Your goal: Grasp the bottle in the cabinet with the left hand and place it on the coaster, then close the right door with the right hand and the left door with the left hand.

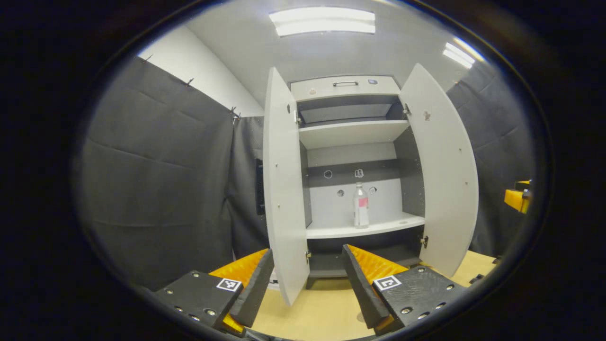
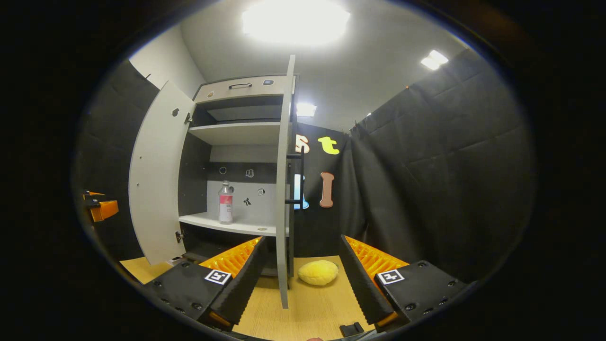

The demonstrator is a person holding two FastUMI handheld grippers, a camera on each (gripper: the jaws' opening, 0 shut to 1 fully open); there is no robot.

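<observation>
A clear bottle [image 1: 360, 206] with a pink label stands upright on the lower shelf [image 1: 364, 230] of the open grey cabinet. In the left gripper view my left gripper [image 1: 307, 279] is open and empty, well short of the cabinet, with the left door [image 1: 284, 189] swung out between its fingers. The right door [image 1: 442, 180] stands wide open too. In the right gripper view the bottle [image 2: 226, 202] appears left of the edge-on right door [image 2: 284, 189], and my right gripper [image 2: 303, 279] is open and empty in front of that door's edge.
A yellow soft object [image 2: 318, 272] lies on the wooden table [image 2: 312, 308] just right of the right door. Black cloth walls close in on both sides. The other gripper shows at the far right [image 1: 518, 199] and at the far left [image 2: 102, 208].
</observation>
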